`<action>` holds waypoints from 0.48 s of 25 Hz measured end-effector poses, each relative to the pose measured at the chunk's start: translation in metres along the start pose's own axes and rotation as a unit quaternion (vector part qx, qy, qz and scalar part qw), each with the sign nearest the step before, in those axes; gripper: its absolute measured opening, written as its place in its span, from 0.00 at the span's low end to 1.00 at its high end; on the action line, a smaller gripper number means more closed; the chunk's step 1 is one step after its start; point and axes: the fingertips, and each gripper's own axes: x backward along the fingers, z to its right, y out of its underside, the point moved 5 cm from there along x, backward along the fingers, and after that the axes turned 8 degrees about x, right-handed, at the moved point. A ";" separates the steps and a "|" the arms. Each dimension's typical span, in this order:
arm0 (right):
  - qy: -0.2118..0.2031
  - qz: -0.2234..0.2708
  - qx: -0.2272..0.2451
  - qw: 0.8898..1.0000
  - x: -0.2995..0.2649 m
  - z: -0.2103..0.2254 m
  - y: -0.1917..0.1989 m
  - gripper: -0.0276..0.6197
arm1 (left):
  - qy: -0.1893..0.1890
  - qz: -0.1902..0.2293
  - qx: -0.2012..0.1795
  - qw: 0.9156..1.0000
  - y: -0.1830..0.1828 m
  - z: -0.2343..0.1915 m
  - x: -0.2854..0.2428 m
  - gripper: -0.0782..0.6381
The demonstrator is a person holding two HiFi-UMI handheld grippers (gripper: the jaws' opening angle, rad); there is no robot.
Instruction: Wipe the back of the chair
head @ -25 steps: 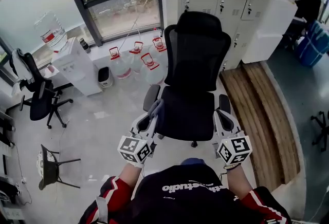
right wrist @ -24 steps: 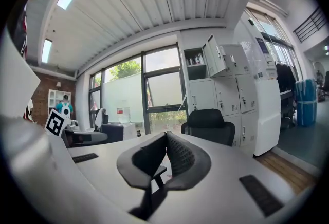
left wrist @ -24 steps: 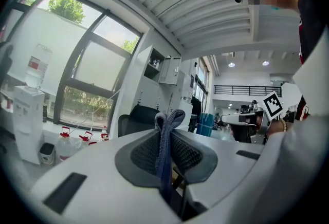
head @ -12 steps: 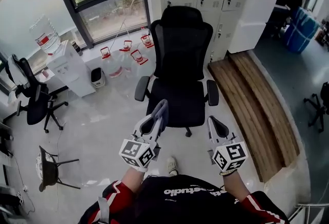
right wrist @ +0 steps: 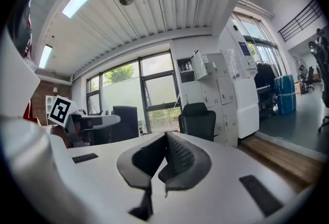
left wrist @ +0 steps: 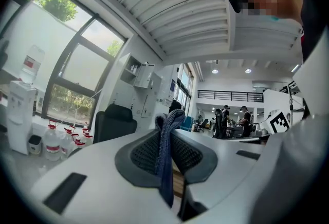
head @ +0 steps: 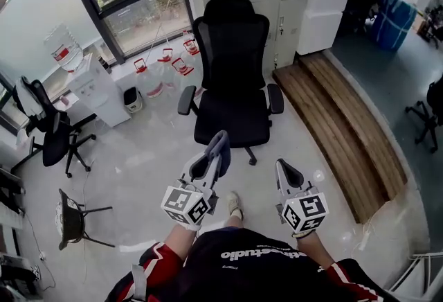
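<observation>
Left gripper: my jaws clamped on the cloth.
Right gripper: jaws closed, empty.
Chair: 12 o'clock, well apart, seat facing me.
Backrest: upright; left gripper slightly nearer.

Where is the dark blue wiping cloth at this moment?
The dark blue wiping cloth is clamped between the shut left tongs, low and left of centre in the head view, short of the black mesh office chair.

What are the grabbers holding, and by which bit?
The left gripper pinches a blue cloth by its bunched middle; the right gripper is shut on nothing.
</observation>
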 end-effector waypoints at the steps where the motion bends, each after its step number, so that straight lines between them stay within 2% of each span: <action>1: -0.003 0.005 0.003 1.000 0.010 -0.005 -0.001 0.06 | -0.002 0.000 -0.003 1.000 0.003 0.007 0.010 0.19; 9: -0.024 0.025 0.003 0.999 0.065 -0.045 0.005 0.06 | -0.013 -0.005 -0.008 1.000 0.021 0.045 0.067 0.19; 12: -0.024 0.027 0.001 0.999 0.079 -0.055 0.008 0.06 | -0.007 -0.014 -0.022 1.000 0.026 0.057 0.080 0.19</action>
